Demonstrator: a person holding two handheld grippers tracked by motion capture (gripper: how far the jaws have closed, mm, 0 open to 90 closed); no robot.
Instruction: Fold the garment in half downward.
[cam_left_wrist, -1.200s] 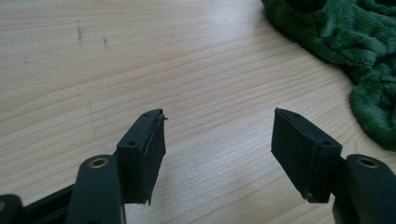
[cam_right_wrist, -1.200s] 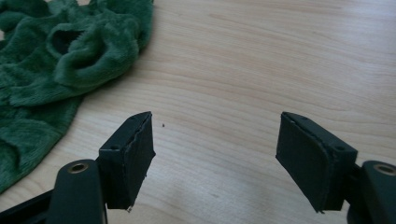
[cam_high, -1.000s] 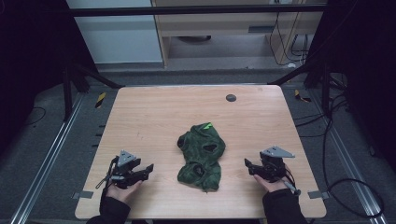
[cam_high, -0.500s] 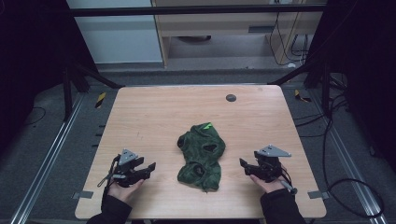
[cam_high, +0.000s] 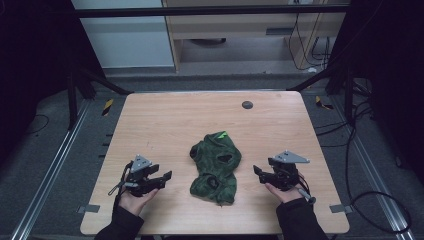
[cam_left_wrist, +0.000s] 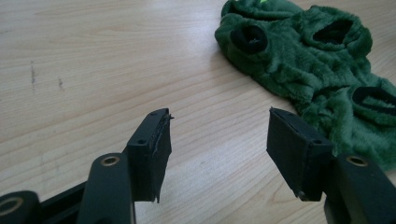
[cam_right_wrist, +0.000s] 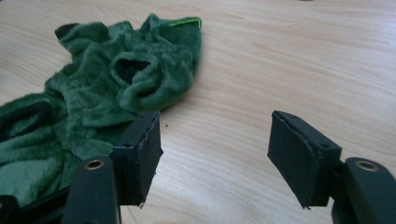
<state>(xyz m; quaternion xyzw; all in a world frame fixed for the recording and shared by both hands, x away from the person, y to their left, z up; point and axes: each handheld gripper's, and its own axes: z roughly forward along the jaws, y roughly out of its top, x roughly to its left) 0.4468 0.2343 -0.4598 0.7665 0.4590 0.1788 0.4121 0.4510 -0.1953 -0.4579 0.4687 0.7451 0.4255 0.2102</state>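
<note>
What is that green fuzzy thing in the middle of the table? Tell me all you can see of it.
The green garment looks like a small piece of plush, fleecy clothing, dark green, crumpled in a loose heap on the wooden table. Several dark-lined round openings show in it, perhaps for sleeves or legs, and a bright green tag or trim sticks out at its far end. It lies flat, between the two grippers; neither touches it.

The green plush garment runs off the top and right edges of the left gripper view, and off the left edge of the right gripper view. In the high view, a small dark round object near the table's far edge is too small to identify, perhaps a cap.
</note>
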